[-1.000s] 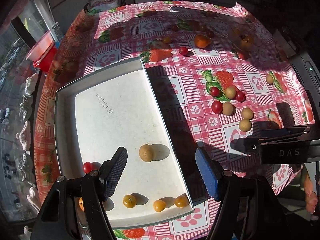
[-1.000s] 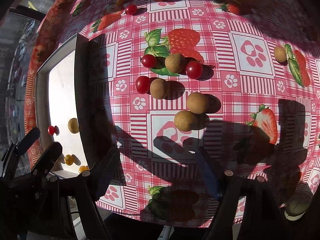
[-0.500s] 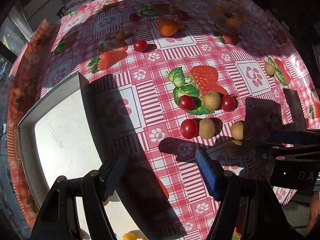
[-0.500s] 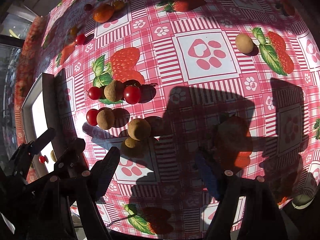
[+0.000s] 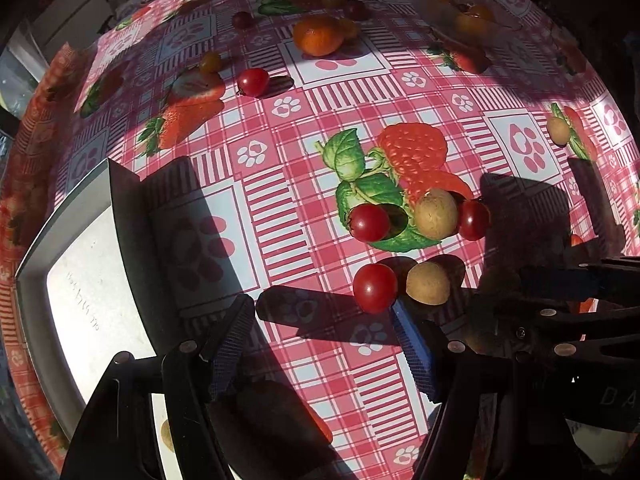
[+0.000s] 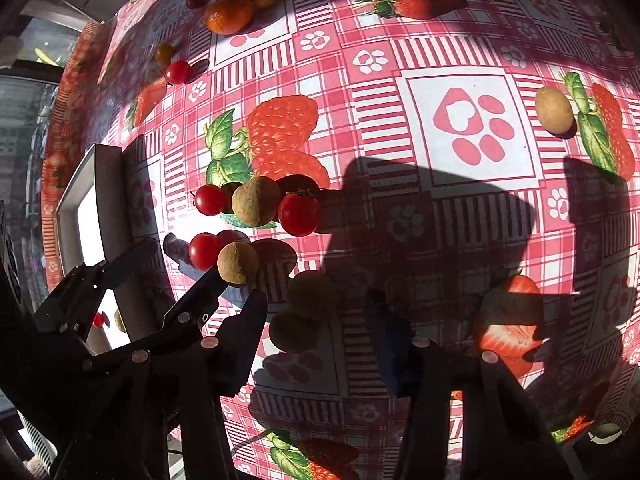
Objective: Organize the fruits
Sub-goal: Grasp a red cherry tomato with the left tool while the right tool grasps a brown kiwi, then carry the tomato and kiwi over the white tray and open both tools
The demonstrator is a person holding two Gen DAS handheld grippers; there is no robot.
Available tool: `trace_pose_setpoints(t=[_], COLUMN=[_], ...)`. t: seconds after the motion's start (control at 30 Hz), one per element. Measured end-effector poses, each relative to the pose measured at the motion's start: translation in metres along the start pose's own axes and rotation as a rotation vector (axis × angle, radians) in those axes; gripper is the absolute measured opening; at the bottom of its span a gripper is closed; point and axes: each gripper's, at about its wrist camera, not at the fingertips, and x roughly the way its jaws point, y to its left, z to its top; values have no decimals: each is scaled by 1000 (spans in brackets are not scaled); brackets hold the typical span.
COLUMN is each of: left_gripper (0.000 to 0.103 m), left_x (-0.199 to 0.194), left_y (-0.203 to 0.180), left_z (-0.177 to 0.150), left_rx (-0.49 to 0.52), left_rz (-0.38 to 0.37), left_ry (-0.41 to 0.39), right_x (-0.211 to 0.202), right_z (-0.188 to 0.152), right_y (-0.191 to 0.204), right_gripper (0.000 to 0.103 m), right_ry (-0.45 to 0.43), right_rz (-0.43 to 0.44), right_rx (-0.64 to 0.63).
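Note:
A cluster of red cherry tomatoes (image 5: 374,287) and tan round longans (image 5: 428,282) lies on the strawberry tablecloth. My left gripper (image 5: 322,344) is open and empty, just short of the nearest tomato. My right gripper (image 6: 316,338) is open, with two shaded longans (image 6: 313,293) lying between its fingers. The left gripper also shows at the left of the right wrist view (image 6: 176,276). The grey metal tray (image 5: 36,276) lies to the left. A longan (image 6: 119,321) and a small tomato (image 6: 97,319) lie in it.
An orange mandarin (image 5: 318,35), a lone tomato (image 5: 253,82) and small yellow tomatoes (image 5: 210,62) lie farther back. A single longan (image 6: 554,110) sits far right. Dark shadows of the grippers cover the cloth on the right.
Both grippers have moved away from the tray and closer to the fruit cluster. The cluster now looks larger, and the right gripper's fingers now flank two longans.

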Motion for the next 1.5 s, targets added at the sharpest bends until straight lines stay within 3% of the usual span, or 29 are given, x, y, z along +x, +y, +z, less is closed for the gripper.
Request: trace_pose_setpoints(t=[0.03, 0.17, 0.23, 0.37, 0.47, 0.53, 0.77, 1.0, 1.5], left_gripper=[72, 70, 65, 31, 30, 22, 22, 22, 22], left_x=[2, 2, 2, 0, 1, -1, -9, -36, -76], left_y=[-1, -13, -16, -28, -29, -24, -9, 5, 53], left_z=[2, 6, 8, 13, 17, 19, 18, -3, -35], left_rx=[2, 41, 41, 45, 33, 15, -30, -70, -177], left_rz=[0, 21, 8, -32, -49, -68, -96, -122, -110], left_ry=[-1, -12, -11, -16, -15, -10, -11, -48, -116], right_x=[-1, 0, -1, -6, -11, -14, -26, -39, -52], right_z=[1, -2, -3, -5, -9, -11, -18, -26, -27], right_y=[0, 1, 0, -9, -16, -20, -29, -31, 11], right_gripper=[51, 29, 29, 29, 29, 29, 29, 29, 29], right_ry=[2, 17, 14, 10, 2, -4, -18, -30, -47], right_rz=[3, 26, 33, 60, 58, 60, 64, 67, 59], right_rx=[-5, -22, -22, 11, 19, 26, 32, 20, -73])
